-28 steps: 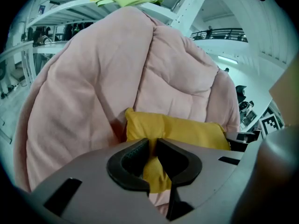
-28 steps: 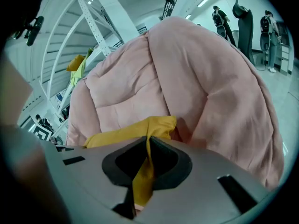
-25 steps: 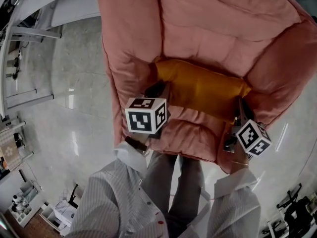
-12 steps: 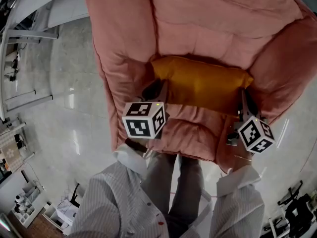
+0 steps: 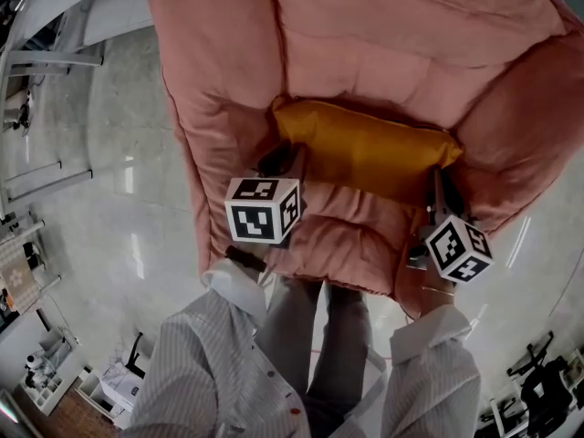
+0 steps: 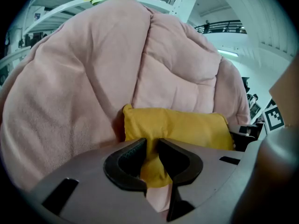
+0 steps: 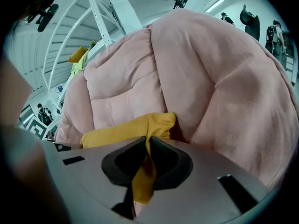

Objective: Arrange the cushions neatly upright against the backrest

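A yellow cushion [image 5: 365,153] lies across the seat of a pink padded armchair [image 5: 365,44], its long edge against the backrest. My left gripper [image 5: 285,159] holds the cushion's left near corner; its jaws are opening, with bunched yellow fabric [image 6: 152,164] still filling the gap between them. My right gripper [image 5: 438,188] is shut on the right near corner, and a fold of fabric [image 7: 142,176] hangs through its jaws. In the left gripper view the cushion [image 6: 177,125] stands low in front of the backrest [image 6: 177,64].
The armchair's puffy arms [image 5: 219,108] rise on both sides of the seat. Polished pale floor [image 5: 119,235] surrounds the chair, with white railings [image 5: 55,62] at the left. The person's legs [image 5: 319,336] stand at the seat's front edge.
Both grippers and the cushion have edged slightly toward the backrest and left. Each gripper still has its corner of the cushion.
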`<state>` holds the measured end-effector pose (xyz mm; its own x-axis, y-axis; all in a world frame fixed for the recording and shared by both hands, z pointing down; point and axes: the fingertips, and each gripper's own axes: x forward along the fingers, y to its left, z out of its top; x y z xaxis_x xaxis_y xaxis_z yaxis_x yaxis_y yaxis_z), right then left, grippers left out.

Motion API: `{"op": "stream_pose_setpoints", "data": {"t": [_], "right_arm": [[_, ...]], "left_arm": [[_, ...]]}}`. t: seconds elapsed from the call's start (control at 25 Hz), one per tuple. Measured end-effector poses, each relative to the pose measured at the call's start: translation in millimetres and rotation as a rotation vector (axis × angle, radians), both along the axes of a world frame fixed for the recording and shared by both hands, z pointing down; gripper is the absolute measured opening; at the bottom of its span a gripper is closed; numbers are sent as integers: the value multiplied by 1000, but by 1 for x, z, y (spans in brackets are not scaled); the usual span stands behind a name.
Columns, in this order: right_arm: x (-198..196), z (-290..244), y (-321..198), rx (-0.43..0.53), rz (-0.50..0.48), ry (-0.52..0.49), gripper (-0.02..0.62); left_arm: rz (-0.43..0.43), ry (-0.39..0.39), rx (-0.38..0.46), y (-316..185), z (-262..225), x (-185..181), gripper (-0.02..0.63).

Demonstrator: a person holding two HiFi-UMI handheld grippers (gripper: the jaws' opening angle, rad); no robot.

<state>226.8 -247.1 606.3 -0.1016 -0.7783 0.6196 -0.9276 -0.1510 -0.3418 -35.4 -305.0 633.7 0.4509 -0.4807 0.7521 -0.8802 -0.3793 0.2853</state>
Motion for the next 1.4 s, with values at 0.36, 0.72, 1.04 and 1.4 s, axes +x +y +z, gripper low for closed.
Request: {"op": "stream_pose_setpoints", "data": {"t": [0.36,0.72,1.04,1.4], "right_arm": [[-8,31,19,-82,-4,-2,35],[-4,33,32,-96,-22,-16,35],[1,0,37,-42,1,28,37],[-50,-59,36,71,-100,-92,37]], "left_arm": [[22,-58,14,3,23,-6,106],[-18,-56,9,18,22,-12,135],[-58,-72,21,29,3,-28,167],[-13,-5,40,53,-49,-16,167]]}}
